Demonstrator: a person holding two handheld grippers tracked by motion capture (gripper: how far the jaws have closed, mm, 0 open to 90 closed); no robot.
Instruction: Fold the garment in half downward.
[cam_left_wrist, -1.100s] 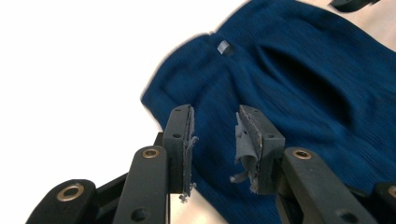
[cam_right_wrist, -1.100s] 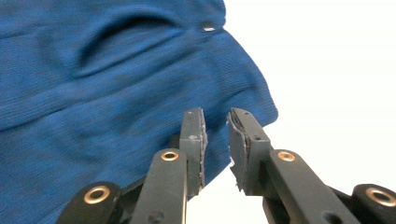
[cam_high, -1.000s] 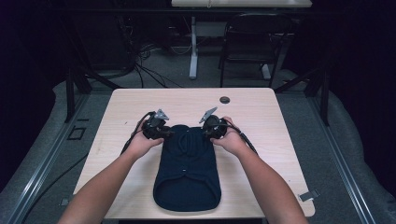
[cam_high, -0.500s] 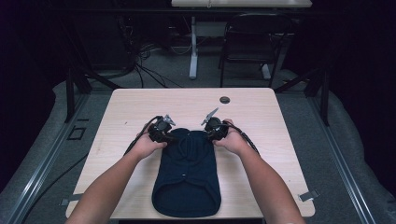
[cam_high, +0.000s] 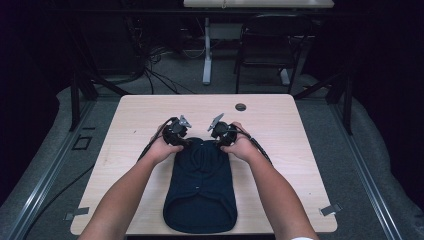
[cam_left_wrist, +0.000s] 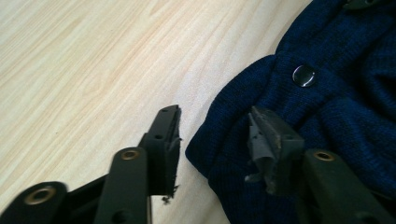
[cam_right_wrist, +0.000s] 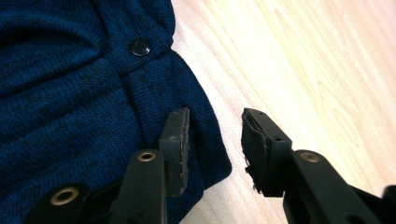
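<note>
Both claws have just been opening. The left claw (cam_left_wrist: 212, 137) now stands wide, one jaw over bare wood and the other resting on the edge of the dark navy knitted garment with round snap buttons (cam_high: 201, 187), gripping nothing. The right claw (cam_right_wrist: 215, 140) is likewise spread, its inner jaw lying on the knit and its outer jaw over the wood, with only the fabric's edge between them, unpinched.

Compared with a second ago, the garment's far end has been drawn in narrower and left lying there — released, I judge, after a fold or tuck of the two far corners.

The garment lies lengthwise down the middle of the pale wooden desk (cam_high: 300, 130), its rounded hem near the near edge and its far end between the two claws at mid-desk. A small dark round grommet (cam_high: 240, 107) sits near the far edge. No container is on the desk.
</note>
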